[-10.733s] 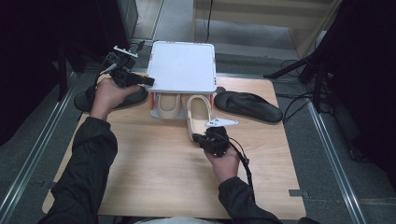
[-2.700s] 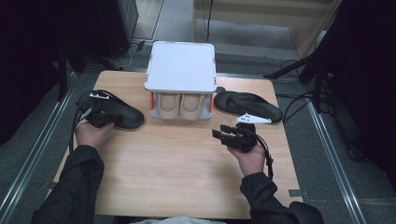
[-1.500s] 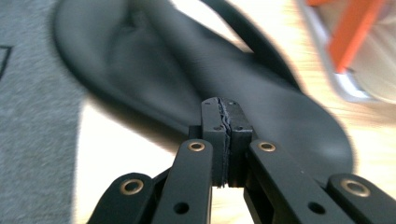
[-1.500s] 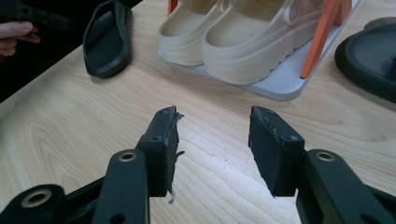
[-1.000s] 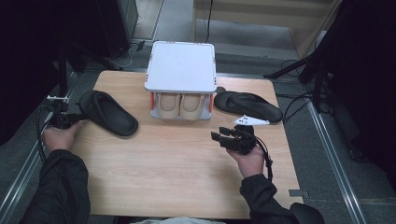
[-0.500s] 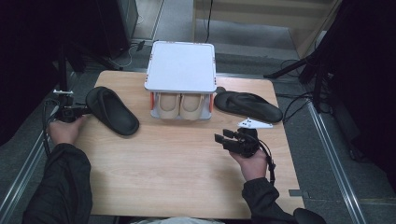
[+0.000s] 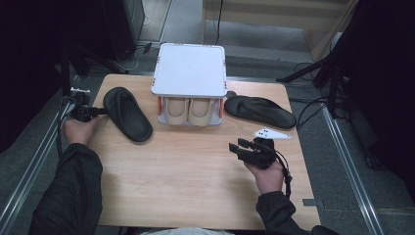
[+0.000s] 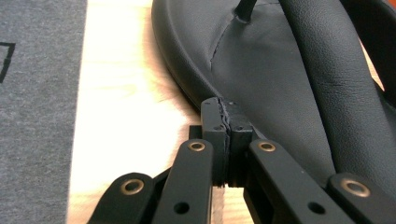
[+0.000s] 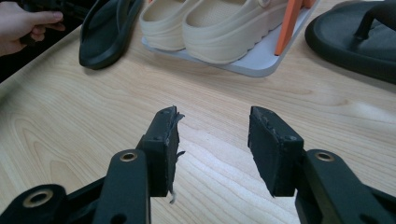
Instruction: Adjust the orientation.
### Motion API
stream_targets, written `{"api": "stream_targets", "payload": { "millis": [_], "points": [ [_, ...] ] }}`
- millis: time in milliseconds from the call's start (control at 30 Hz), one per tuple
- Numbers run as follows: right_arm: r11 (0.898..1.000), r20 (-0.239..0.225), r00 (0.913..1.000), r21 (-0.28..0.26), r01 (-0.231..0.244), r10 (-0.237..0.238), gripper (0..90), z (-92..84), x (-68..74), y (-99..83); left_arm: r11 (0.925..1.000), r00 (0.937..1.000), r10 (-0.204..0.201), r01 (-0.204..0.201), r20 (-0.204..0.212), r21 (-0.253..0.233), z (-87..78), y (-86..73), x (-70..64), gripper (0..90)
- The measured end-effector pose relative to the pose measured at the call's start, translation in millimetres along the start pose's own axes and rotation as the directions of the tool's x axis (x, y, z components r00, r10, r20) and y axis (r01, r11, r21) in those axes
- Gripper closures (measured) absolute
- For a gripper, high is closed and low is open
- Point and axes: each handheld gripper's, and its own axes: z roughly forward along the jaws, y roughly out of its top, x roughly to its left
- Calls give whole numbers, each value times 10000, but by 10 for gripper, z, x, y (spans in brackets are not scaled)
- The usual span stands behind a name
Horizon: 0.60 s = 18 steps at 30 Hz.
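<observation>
Left black flip-flop (image 7: 126, 113) lies sole-down near the table's (image 7: 195, 186) left edge, angled toward the rack. Left gripper (image 7: 100, 111): jaws pressed together at the sandal's rim (image 8: 205, 91); whether any rim sits between them, cannot tell. The low approach from the outer side suggests dragging or steering it. Right flip-flop (image 7: 260, 110) lies just right of the rack. White two-tier shoe rack (image 7: 190, 68): lower shelf holds a beige clog pair (image 7: 189, 110); top tier bare. Right gripper (image 7: 240, 146) hovers over bare wood, jaws spread, holding nothing.
</observation>
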Motion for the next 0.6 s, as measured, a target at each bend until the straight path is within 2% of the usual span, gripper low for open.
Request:
{"api": "stream_targets", "payload": {
  "millis": [200, 300, 400, 500, 600],
  "points": [
    [10000, 88, 10000, -22, -6, 6, 535, -20, -6, -21, 9999, 9995, 120, -120, 283, 31, 69, 43, -74, 900],
    [10000, 93, 10000, -21, -10, 10, 535, -24, -7, -26, 10000, 9994, 43, -43, 339, -23, 74, 48, -83, 900],
    [10000, 96, 9999, -37, -30, 30, 535, -26, -10, -22, 10000, 9990, 13, -10, 448, -66, 30, 61, -97, 900],
    [10000, 79, 10000, -45, -42, 43, 535, -26, -9, -15, 9995, 9982, 237, -226, 547, -206, -62, 94, -172, 900],
    [10000, 63, 10000, -38, -37, 37, 535, -26, -6, -8, 9996, 9968, 187, -168, 782, -245, -140, 120, -242, 847]
  ]
}}
